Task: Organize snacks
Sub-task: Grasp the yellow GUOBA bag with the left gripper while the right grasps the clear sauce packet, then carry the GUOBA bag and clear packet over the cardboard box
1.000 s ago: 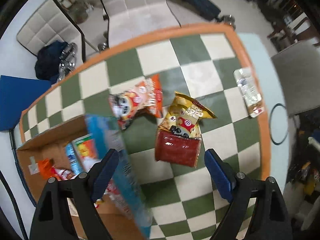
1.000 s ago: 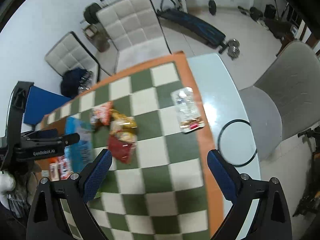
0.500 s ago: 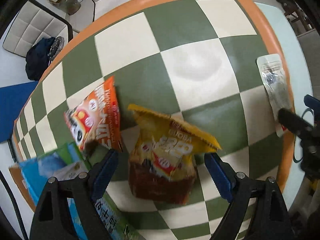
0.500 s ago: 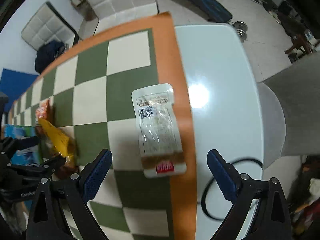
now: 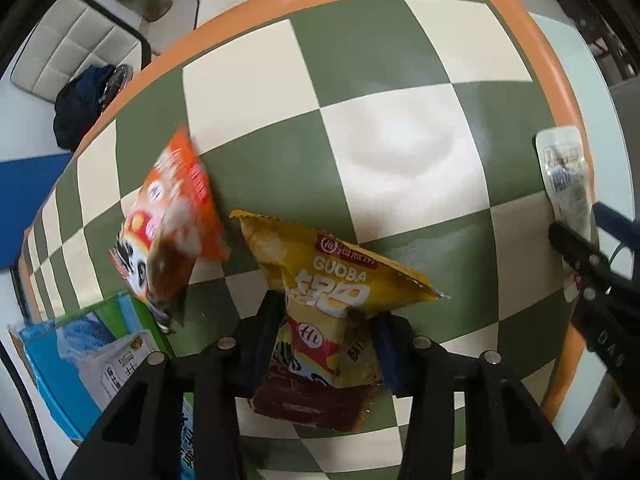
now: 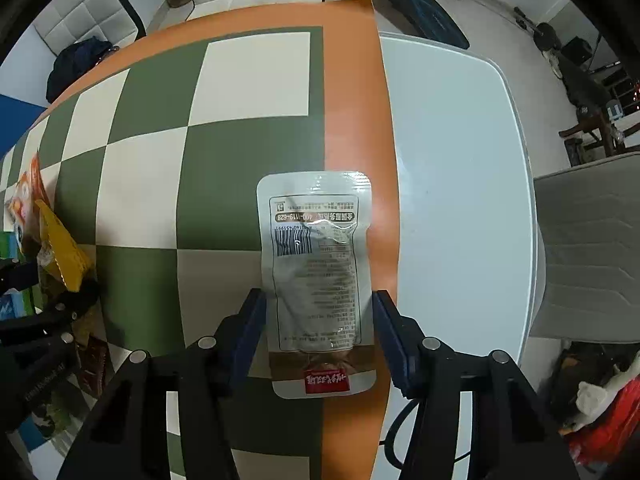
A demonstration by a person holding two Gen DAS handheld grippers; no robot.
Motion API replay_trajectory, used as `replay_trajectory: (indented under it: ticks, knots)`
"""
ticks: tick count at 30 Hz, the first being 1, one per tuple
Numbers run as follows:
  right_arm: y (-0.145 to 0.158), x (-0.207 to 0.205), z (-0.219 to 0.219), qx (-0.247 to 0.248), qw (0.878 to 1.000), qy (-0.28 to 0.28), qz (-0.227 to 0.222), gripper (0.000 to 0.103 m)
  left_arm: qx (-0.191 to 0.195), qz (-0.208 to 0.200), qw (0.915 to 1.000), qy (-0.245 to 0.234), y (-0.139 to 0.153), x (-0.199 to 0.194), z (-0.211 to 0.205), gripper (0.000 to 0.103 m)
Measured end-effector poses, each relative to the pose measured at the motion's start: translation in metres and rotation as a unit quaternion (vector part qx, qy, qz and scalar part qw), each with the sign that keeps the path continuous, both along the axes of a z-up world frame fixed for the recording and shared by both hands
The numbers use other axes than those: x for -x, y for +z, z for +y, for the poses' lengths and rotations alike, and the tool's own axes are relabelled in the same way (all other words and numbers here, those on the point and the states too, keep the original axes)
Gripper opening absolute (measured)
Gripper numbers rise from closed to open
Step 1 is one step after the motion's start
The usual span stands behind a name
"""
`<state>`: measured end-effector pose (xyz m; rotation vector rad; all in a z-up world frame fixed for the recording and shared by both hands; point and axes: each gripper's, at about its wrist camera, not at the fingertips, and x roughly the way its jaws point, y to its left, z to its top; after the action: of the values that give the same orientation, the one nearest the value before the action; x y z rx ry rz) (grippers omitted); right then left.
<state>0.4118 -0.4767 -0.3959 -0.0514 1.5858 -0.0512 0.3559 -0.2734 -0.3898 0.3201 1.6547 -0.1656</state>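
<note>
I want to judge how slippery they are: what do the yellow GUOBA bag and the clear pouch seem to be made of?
Yellow GUOBA bag: likely glossy printed plastic film; it creases sharply and has a crimped, serrated top seal.
Clear pouch: seemingly smooth transparent plastic laminate; it shows glare, and the contents are visible through it.

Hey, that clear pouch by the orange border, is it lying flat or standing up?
Lying flat. The pouch lies back side up, barcode showing, across the mat's orange border, between the closing right gripper.

Four snack packets and one blue box on one checkered mat.
</note>
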Motion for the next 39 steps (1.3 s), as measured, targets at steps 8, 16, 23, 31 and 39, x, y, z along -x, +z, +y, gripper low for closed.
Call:
replay_trajectory:
  ticks: [8,16,23,31,39]
  knots:
    - [0.012,0.011,-0.001,-0.015,1.0,-0.003,-0.019,0.054,0.016,-0.008,0.9998,0.013,0.017,0.002,0.0,0.033]
    - [0.044,0.019,-0.013,-0.05,0.998,-0.014,-0.04,0.054,0.052,-0.024,0.9978,0.033,0.052,0.008,0.009,0.033]
    - [0.093,0.036,0.001,-0.09,0.993,-0.011,-0.072,0.053,0.086,-0.049,0.9932,0.06,0.1,0.027,0.038,0.033]
    - [0.17,0.061,0.066,-0.149,0.983,0.008,-0.109,0.054,0.108,-0.083,0.9857,0.1,0.155,0.055,0.113,0.033]
    - [0.214,0.099,0.165,-0.2,0.972,0.039,-0.115,0.053,0.1,-0.088,0.98,0.148,0.188,0.09,0.232,0.033]
